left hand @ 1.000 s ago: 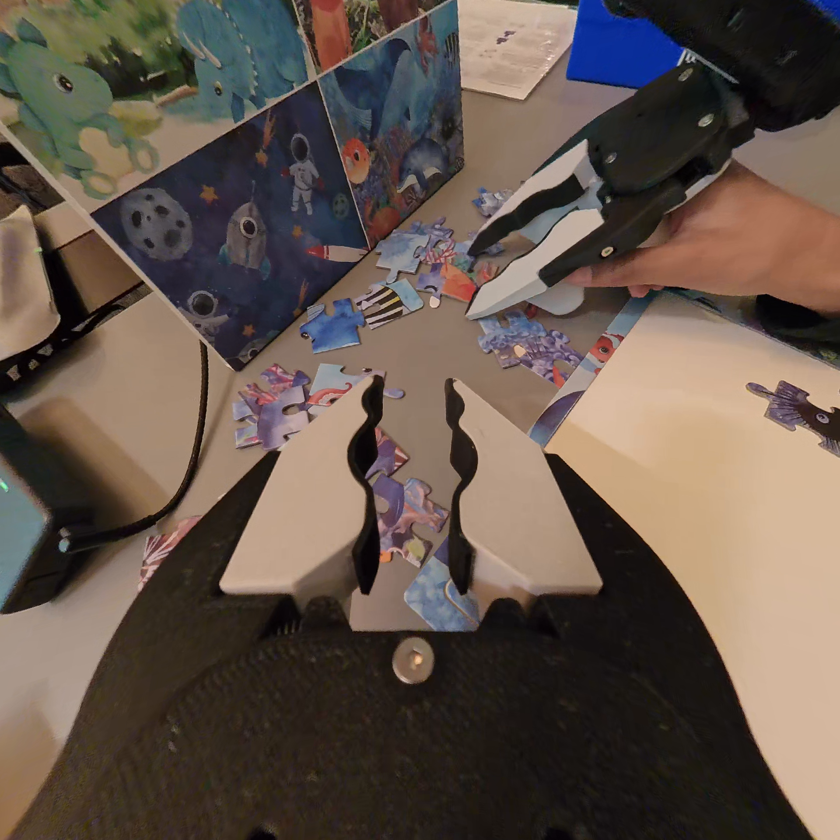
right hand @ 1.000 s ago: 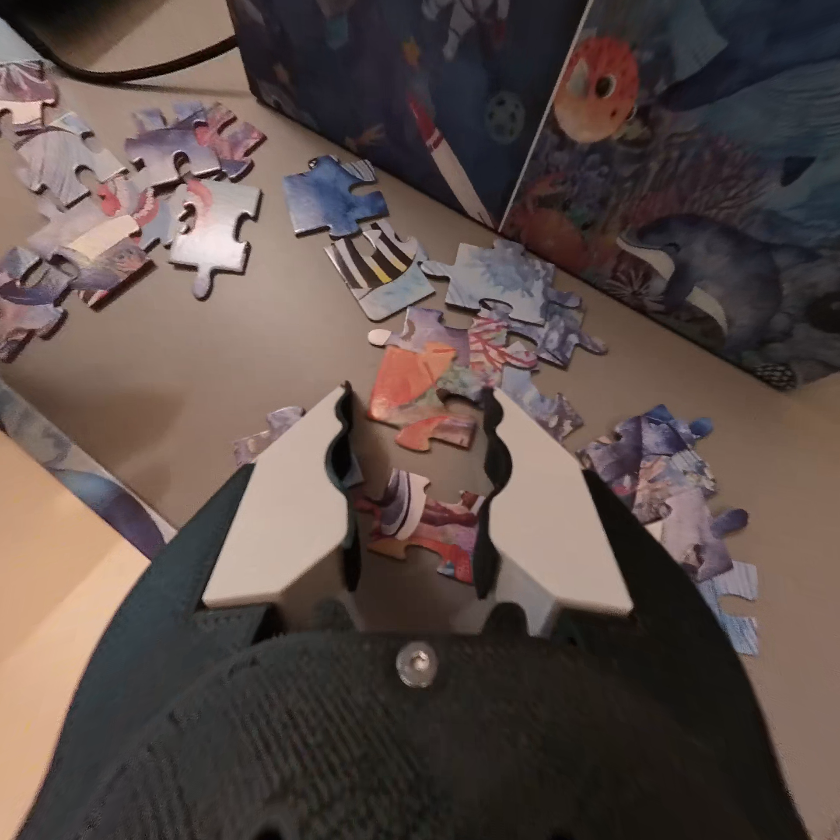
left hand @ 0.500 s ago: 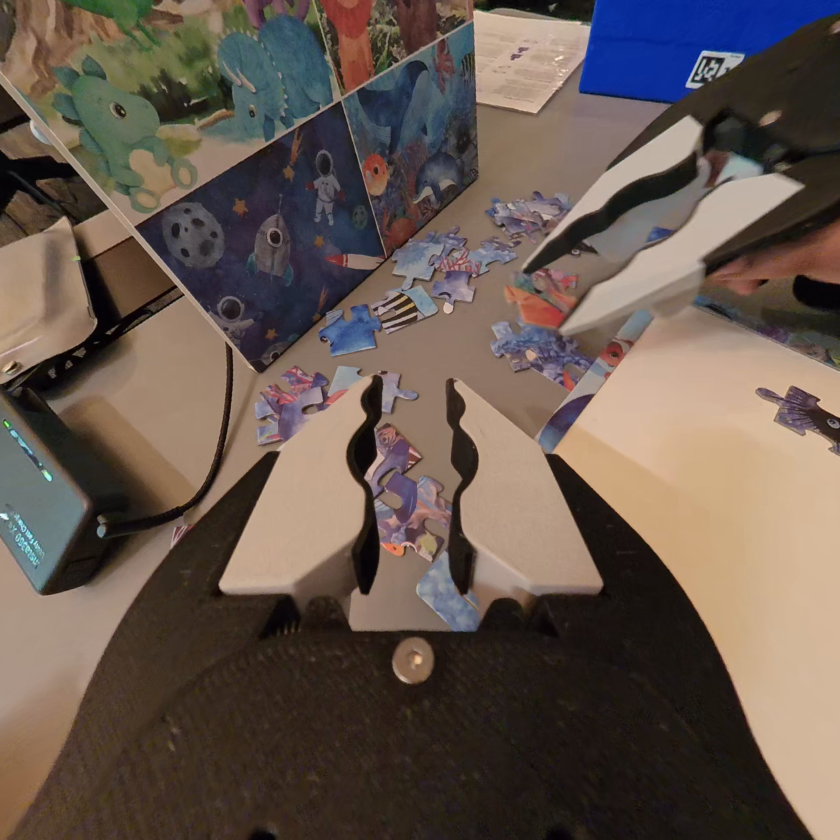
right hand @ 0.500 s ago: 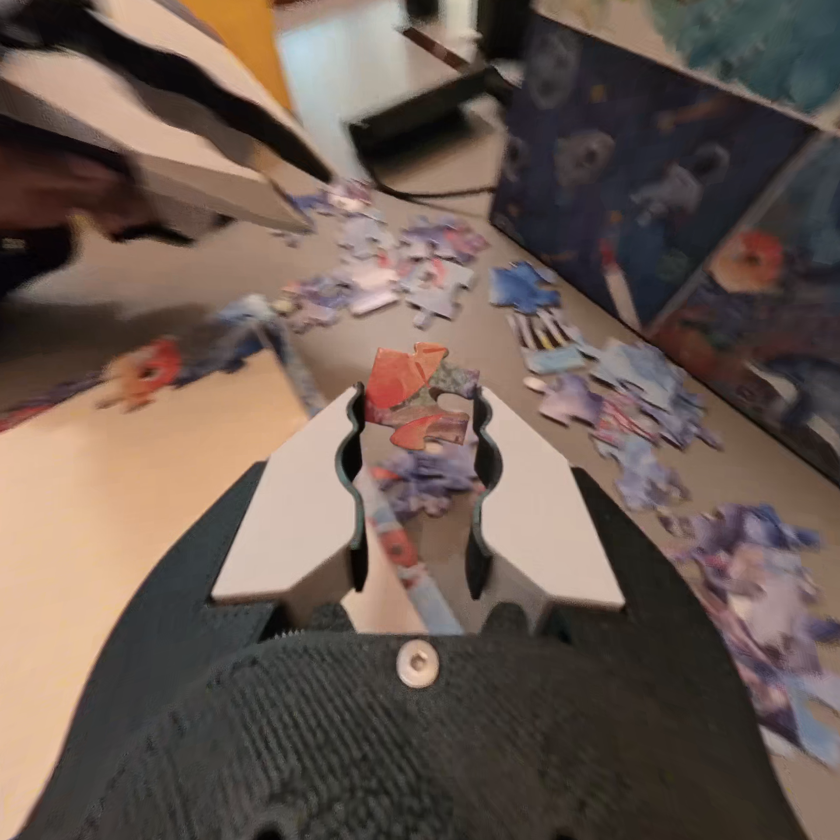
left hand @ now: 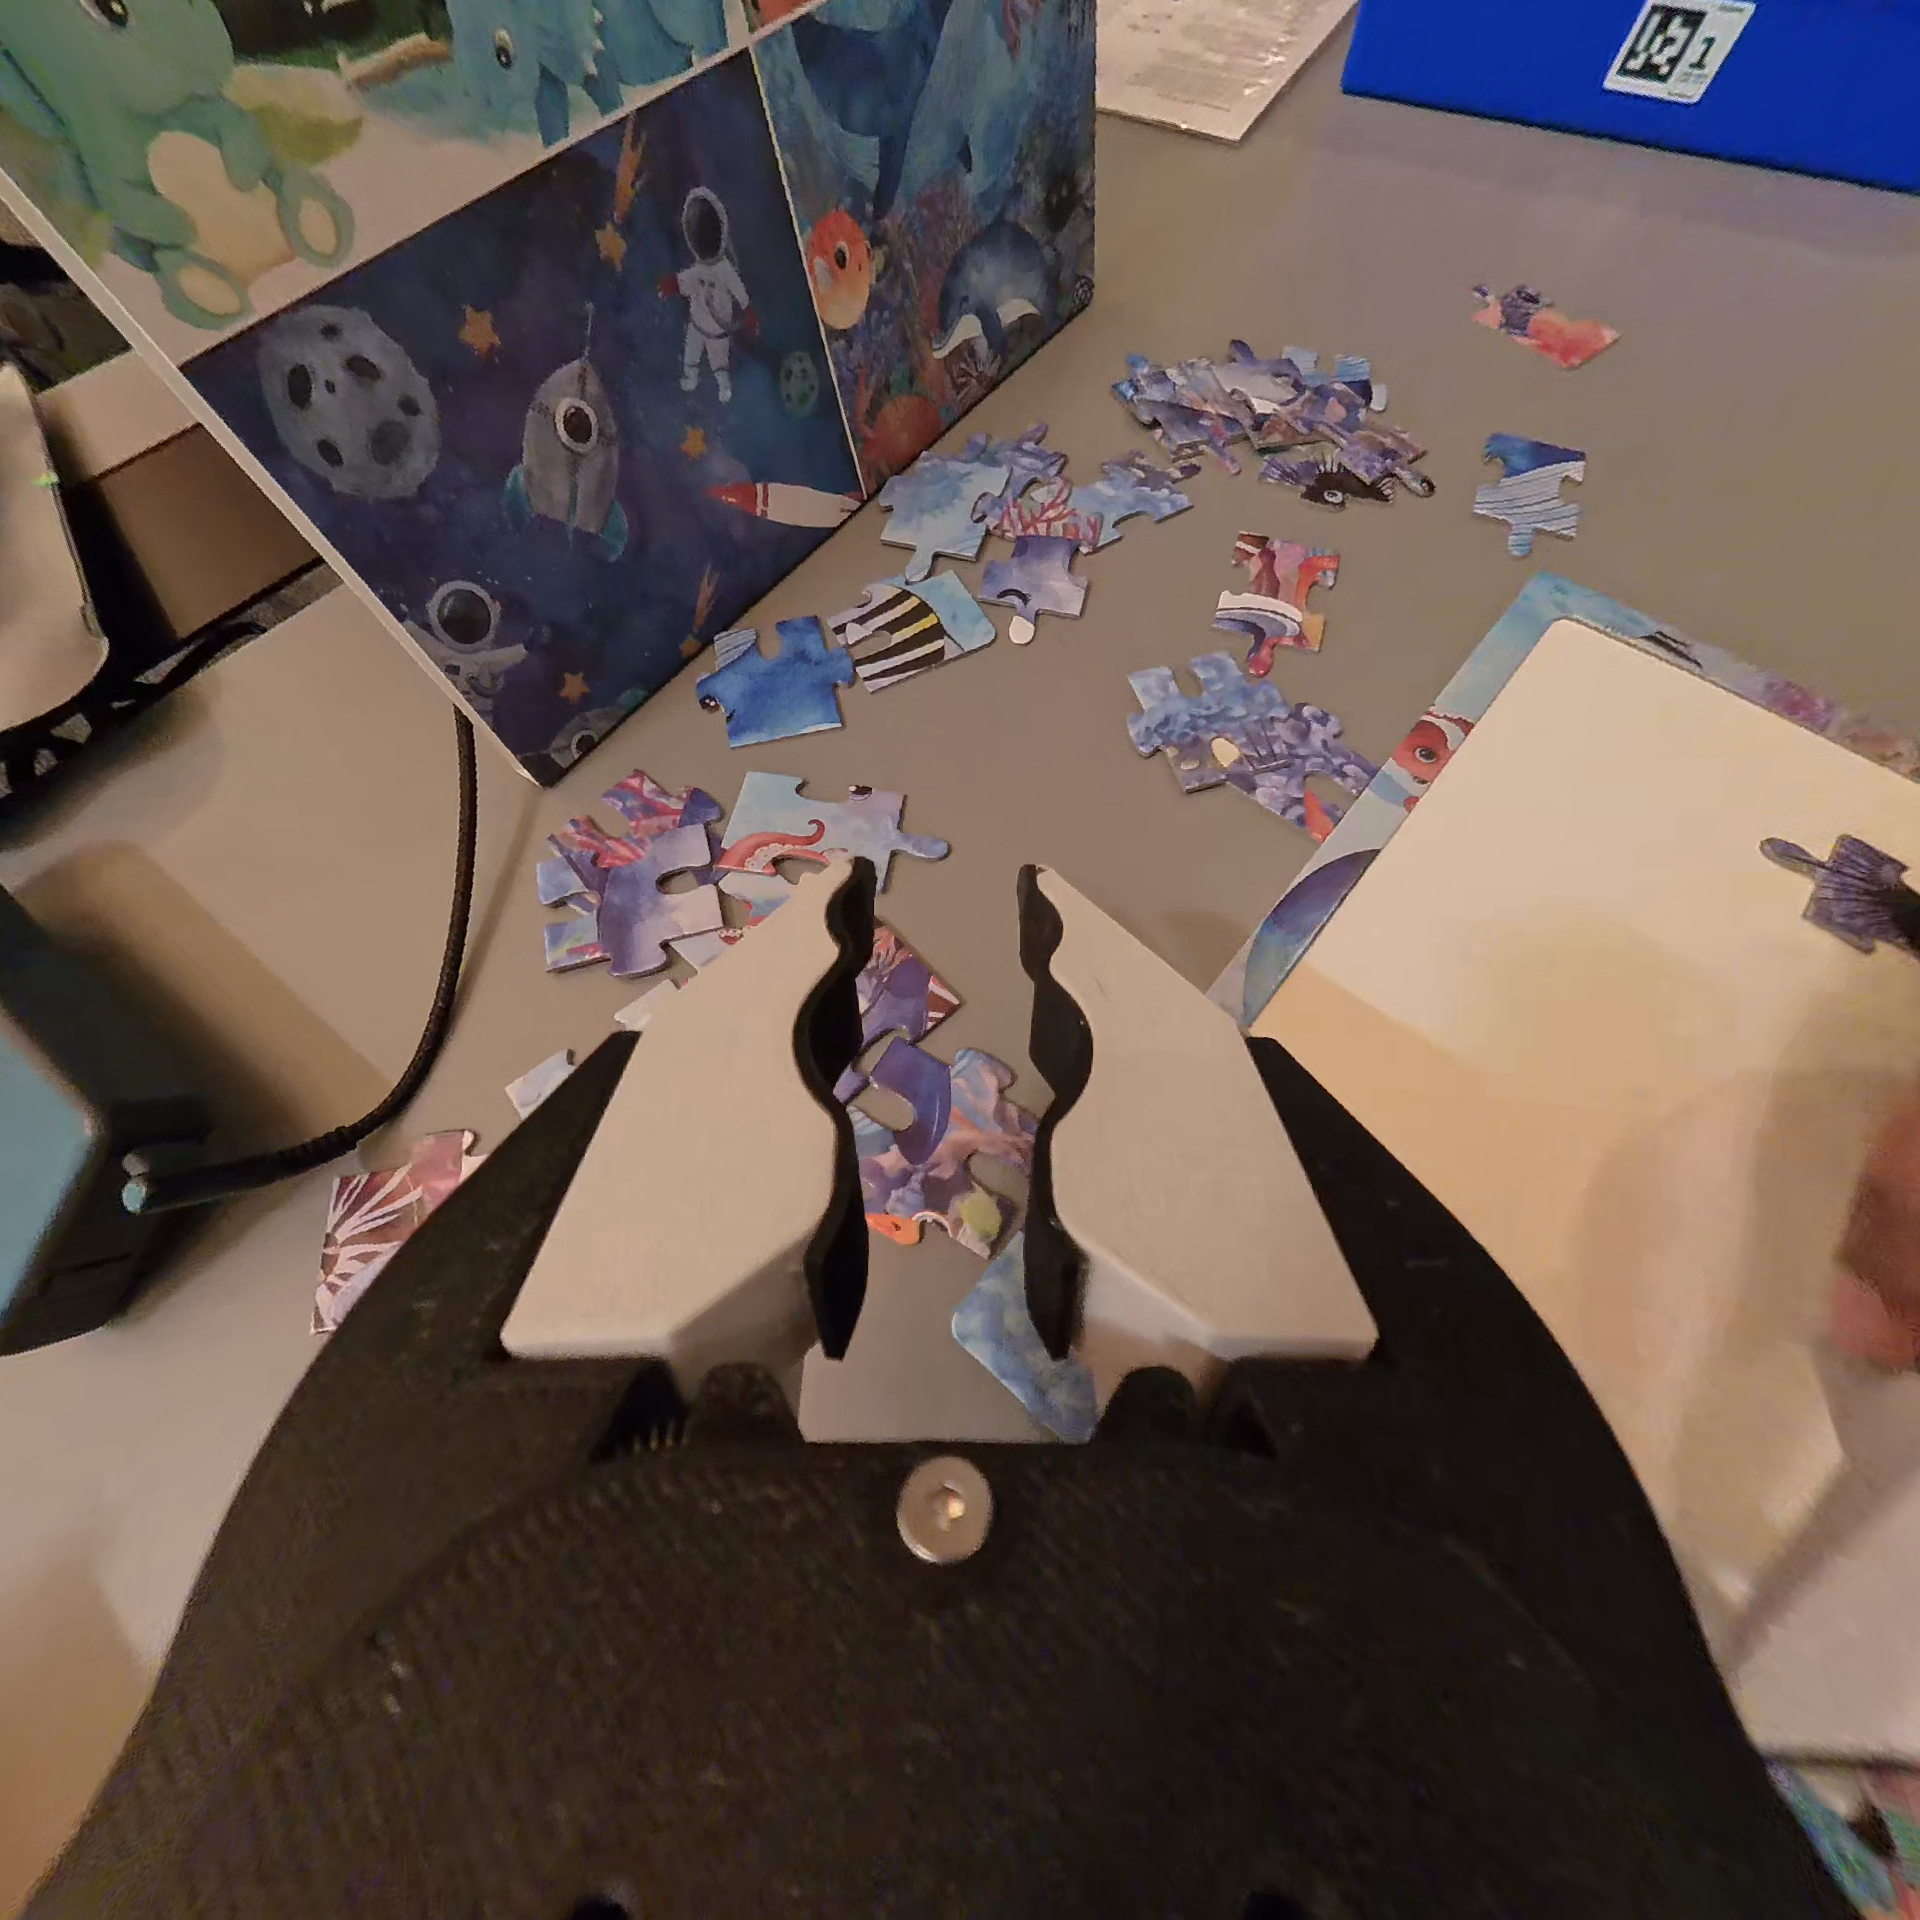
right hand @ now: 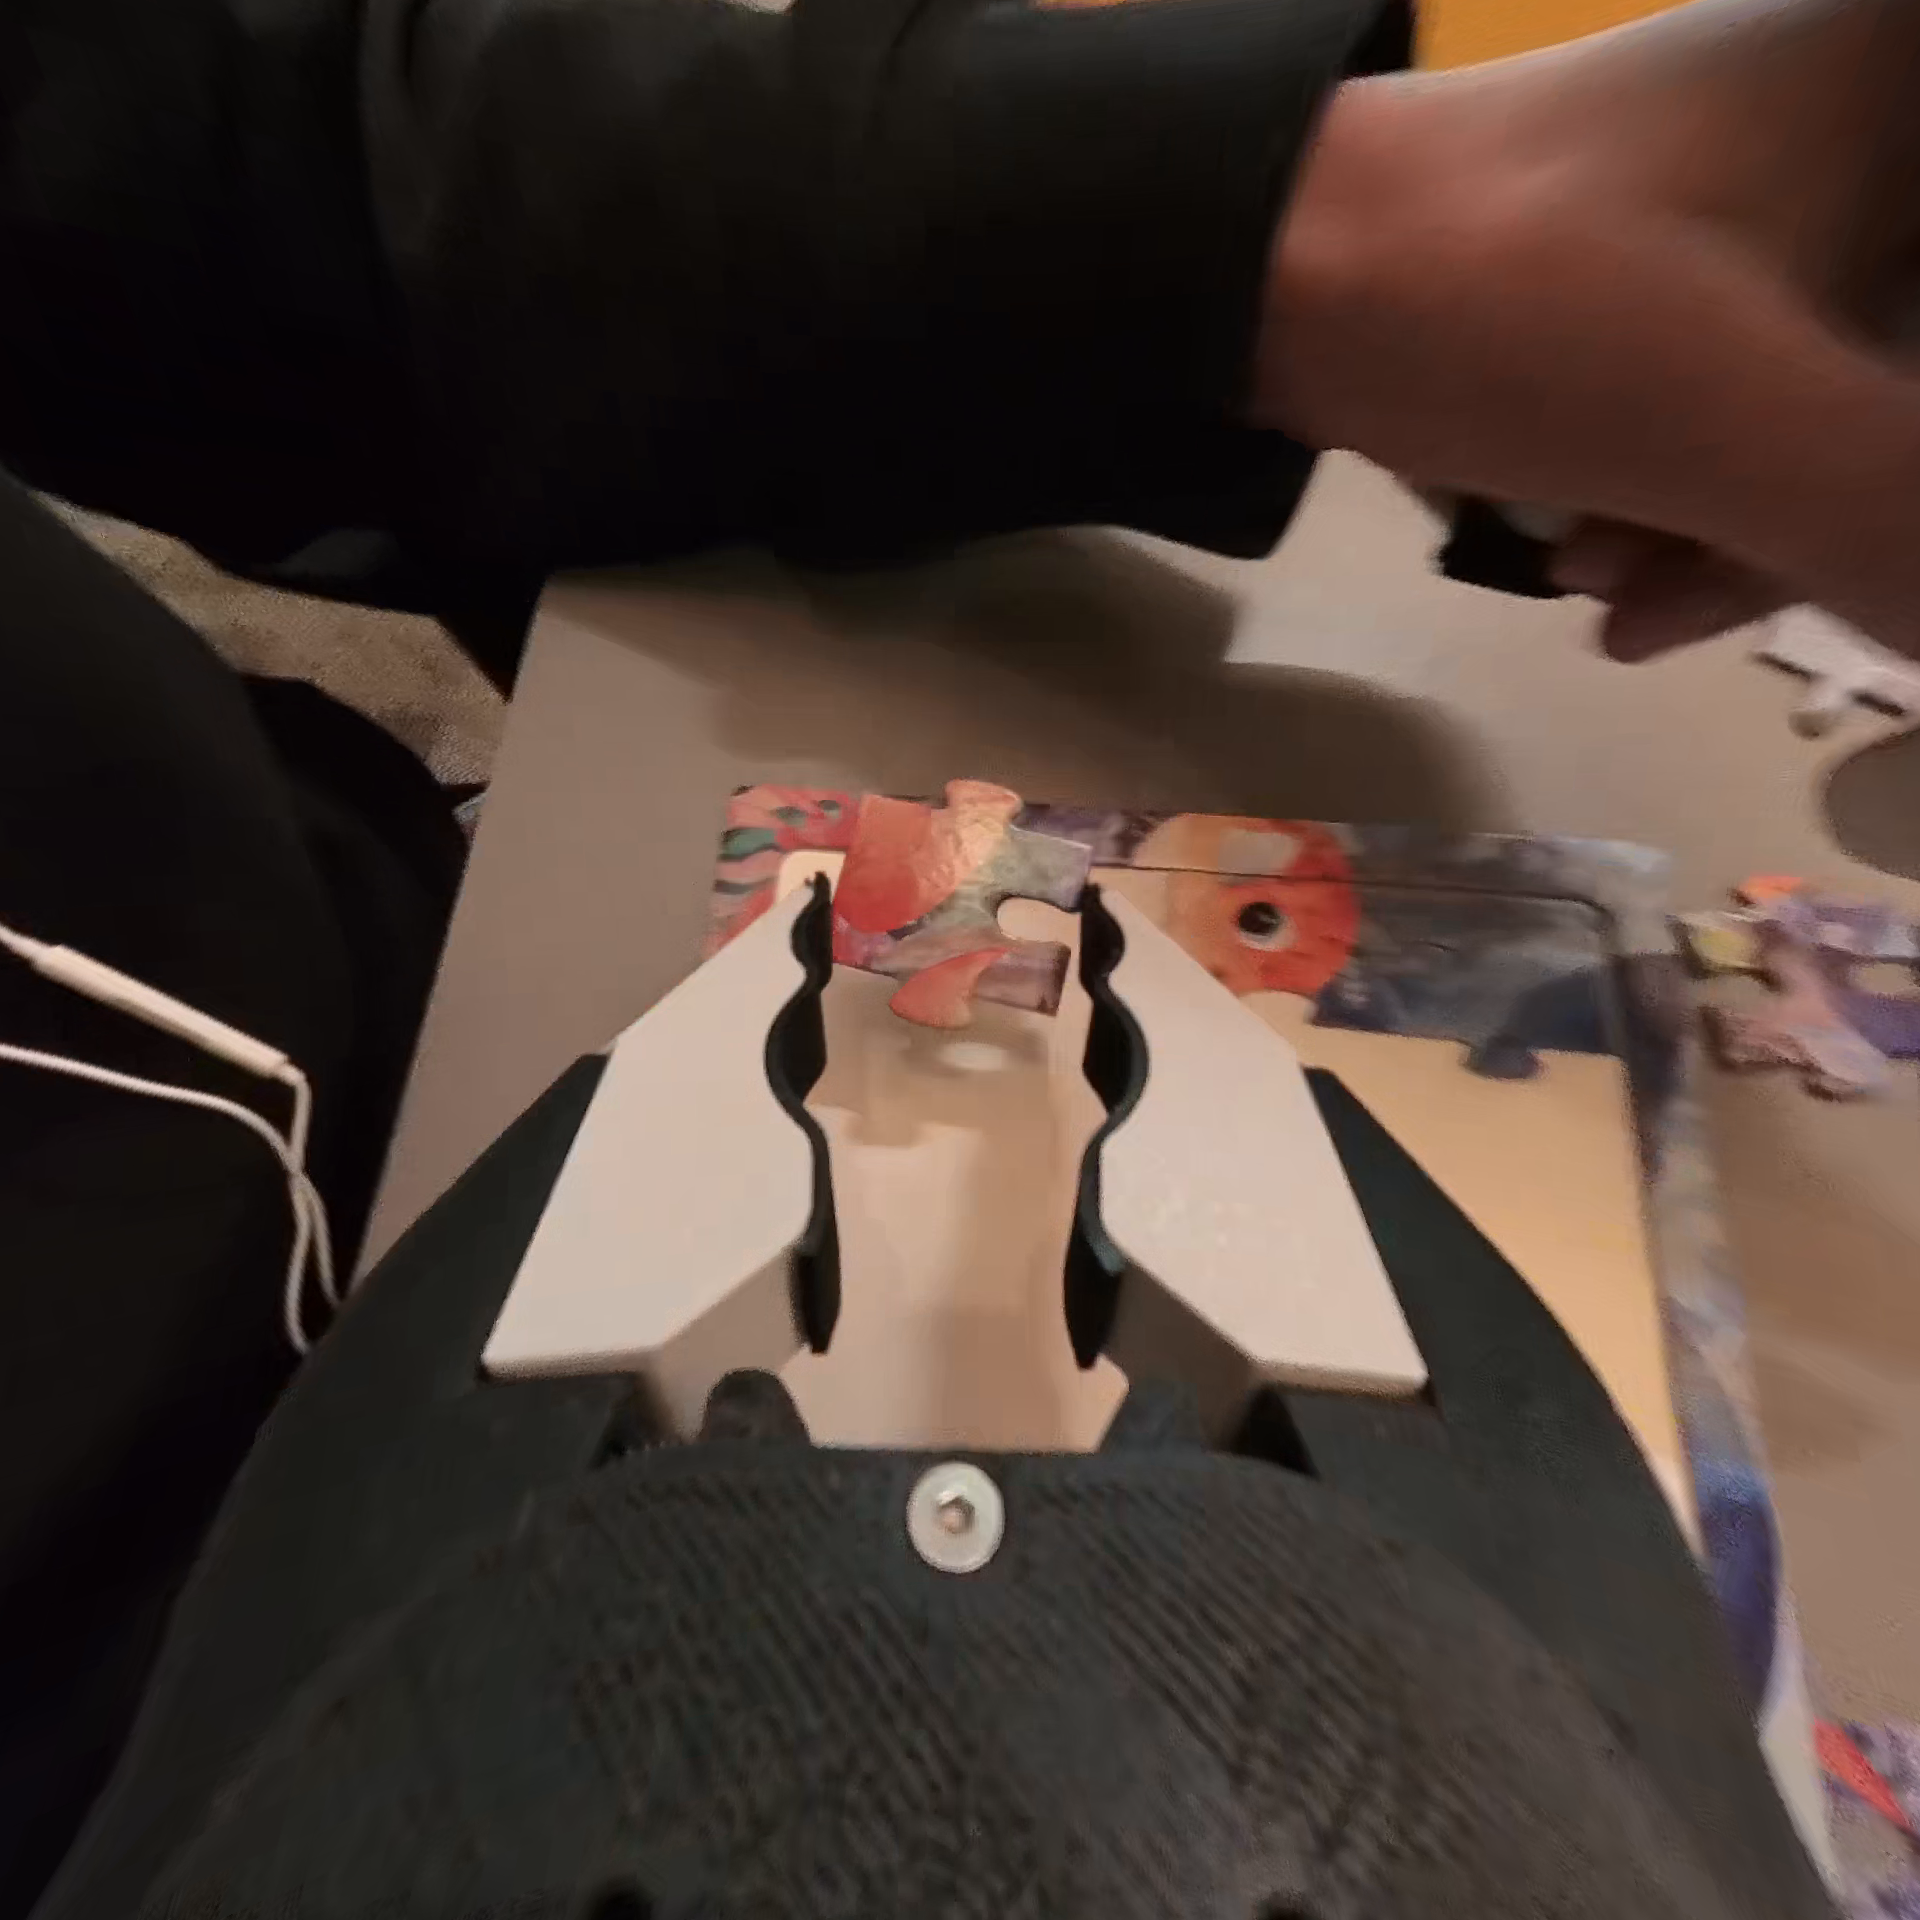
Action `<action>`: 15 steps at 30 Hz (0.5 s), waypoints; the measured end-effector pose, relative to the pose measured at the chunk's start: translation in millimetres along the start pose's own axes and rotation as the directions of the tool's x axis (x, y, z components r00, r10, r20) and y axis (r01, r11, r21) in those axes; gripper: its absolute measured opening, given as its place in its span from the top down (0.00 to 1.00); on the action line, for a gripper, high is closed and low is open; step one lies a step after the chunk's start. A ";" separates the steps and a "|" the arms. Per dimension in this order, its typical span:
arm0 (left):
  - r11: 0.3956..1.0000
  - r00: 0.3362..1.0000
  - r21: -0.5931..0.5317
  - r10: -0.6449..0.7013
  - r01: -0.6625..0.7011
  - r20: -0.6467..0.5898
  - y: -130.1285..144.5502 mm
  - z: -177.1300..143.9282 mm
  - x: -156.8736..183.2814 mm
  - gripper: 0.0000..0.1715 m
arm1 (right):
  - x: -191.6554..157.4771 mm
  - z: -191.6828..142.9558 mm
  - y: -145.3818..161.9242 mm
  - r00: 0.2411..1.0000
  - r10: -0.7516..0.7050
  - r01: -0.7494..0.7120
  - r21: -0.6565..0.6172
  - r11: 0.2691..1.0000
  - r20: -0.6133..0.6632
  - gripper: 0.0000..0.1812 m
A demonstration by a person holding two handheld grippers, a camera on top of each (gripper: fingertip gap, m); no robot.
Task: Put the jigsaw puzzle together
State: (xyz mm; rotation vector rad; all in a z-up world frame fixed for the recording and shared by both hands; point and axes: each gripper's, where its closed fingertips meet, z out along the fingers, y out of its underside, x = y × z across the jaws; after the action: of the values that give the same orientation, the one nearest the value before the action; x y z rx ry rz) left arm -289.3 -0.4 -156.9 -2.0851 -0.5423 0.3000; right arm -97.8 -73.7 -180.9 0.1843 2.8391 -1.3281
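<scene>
Far left, a black cable runs past the propped illustrated puzzle box with its space and sea scenes. On the grey table, loose cardboard puzzle pieces lie scattered, most unjoined. Left gripper hangs over a small heap, tongs apart, empty. Right of it, the cream puzzle tray with printed border is nearly bare; one dark fish piece lies in it. Right gripper is clamped on an orange-red piece above the tray's corner. Judgement: barely begun; nearly all left.
</scene>
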 end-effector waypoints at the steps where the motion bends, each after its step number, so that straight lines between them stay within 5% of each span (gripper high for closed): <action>1: 1.000 1.000 -0.003 0.000 0.000 0.002 0.7 0.3 -0.6 0.85 | -8.1 6.0 1.7 1.000 -0.007 0.007 -0.022 1.000 0.020 0.74; 15: 1.000 1.000 0.003 0.008 -0.008 0.007 -0.6 -0.7 -0.6 0.85 | -23.0 26.9 18.9 0.999 -0.050 0.052 -0.140 0.989 0.020 0.74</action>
State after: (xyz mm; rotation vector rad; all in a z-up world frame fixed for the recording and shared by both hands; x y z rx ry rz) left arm -289.8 -0.9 -156.1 -2.0845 -0.5381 0.3127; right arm -74.2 -84.8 -211.4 0.1006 2.9277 -1.1261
